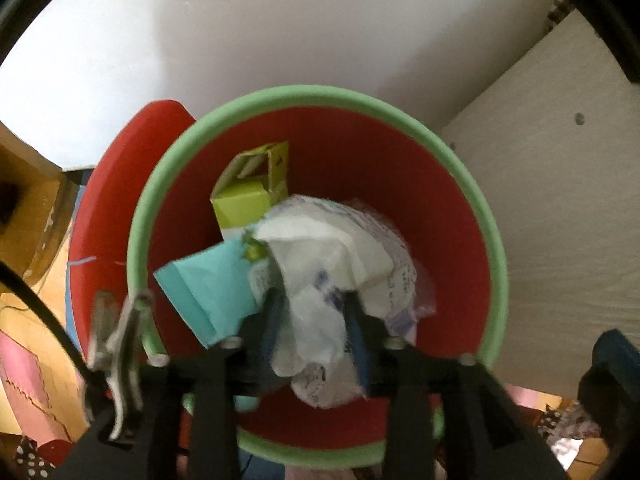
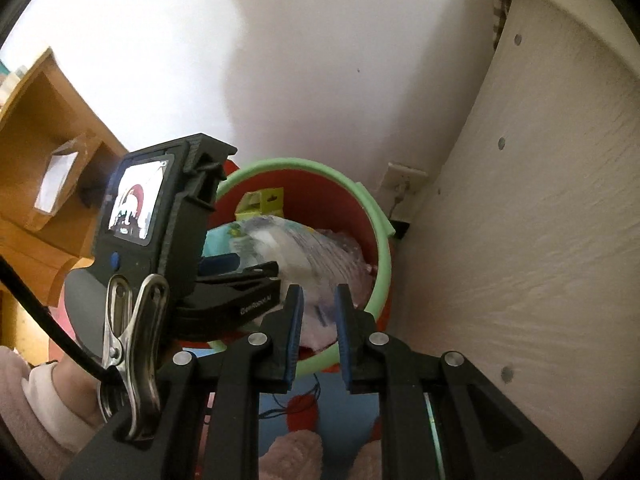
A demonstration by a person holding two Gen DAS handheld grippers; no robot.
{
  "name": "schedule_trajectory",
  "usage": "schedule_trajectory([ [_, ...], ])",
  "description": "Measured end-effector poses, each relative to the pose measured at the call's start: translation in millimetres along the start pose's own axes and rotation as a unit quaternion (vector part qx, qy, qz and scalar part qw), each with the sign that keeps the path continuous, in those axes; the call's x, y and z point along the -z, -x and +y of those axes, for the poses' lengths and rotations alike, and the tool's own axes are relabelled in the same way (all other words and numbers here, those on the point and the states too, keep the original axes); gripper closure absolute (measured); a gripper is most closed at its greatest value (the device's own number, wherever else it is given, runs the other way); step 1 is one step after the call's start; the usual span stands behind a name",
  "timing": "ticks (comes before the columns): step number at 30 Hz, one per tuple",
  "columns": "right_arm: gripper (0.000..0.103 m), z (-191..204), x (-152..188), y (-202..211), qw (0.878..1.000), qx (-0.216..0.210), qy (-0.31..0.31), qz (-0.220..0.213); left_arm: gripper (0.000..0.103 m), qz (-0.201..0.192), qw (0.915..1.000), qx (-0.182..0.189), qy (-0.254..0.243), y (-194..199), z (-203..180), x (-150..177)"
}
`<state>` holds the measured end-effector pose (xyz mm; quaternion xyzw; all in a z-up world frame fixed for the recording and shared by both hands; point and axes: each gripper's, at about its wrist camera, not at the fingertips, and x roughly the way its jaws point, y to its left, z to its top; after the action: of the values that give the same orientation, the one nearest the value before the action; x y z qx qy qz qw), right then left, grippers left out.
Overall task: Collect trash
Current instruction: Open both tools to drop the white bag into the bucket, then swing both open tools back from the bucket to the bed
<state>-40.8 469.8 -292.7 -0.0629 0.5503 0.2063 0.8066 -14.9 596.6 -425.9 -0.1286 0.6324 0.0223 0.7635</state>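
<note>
Half the bin (image 1: 168, 200) hidden by trash (image 1: 320, 280)

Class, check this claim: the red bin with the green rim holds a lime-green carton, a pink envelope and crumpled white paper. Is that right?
Not quite: the envelope is turquoise, not pink, as the left wrist view shows. The red bin with the green rim does hold the lime-green carton and crumpled white paper.

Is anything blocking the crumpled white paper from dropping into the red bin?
Nothing visible blocks it. The crumpled white paper sits between the left claw fingers, right over the open red bin, above a green carton and teal paper.
</note>
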Motion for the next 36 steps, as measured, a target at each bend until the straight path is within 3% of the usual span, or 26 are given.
schedule_trajectory([
  [2,0.086,1,0,11,1.000,-0.007,-0.001,-0.009,0.057,-0.003,1.0000,-0.002,0.003,11,-2,2],
  [4,0.086,1,0,21,1.000,-0.011,-0.003,-0.016,0.046,-0.009,0.9999,-0.003,0.008,25,-2,5],
  [6,0.086,2,0,34,1.000,-0.013,-0.004,-0.023,0.040,-0.014,0.9997,-0.002,0.019,37,0,7],
  [18,0.083,14,-5,111,0.996,-0.057,-0.020,-0.059,0.040,-0.052,0.9981,-0.013,0.030,145,2,18],
  [23,0.083,13,-6,154,0.994,-0.069,-0.023,-0.079,0.040,-0.051,0.9970,0.004,0.059,187,5,22],
  [29,0.083,-1,-1,202,0.992,-0.067,-0.029,-0.107,0.040,-0.056,0.9970,0.006,0.053,235,-5,31],
  [36,0.082,-39,12,243,0.988,-0.061,-0.047,-0.136,0.040,-0.066,0.9974,0.011,0.026,279,-43,36],
])
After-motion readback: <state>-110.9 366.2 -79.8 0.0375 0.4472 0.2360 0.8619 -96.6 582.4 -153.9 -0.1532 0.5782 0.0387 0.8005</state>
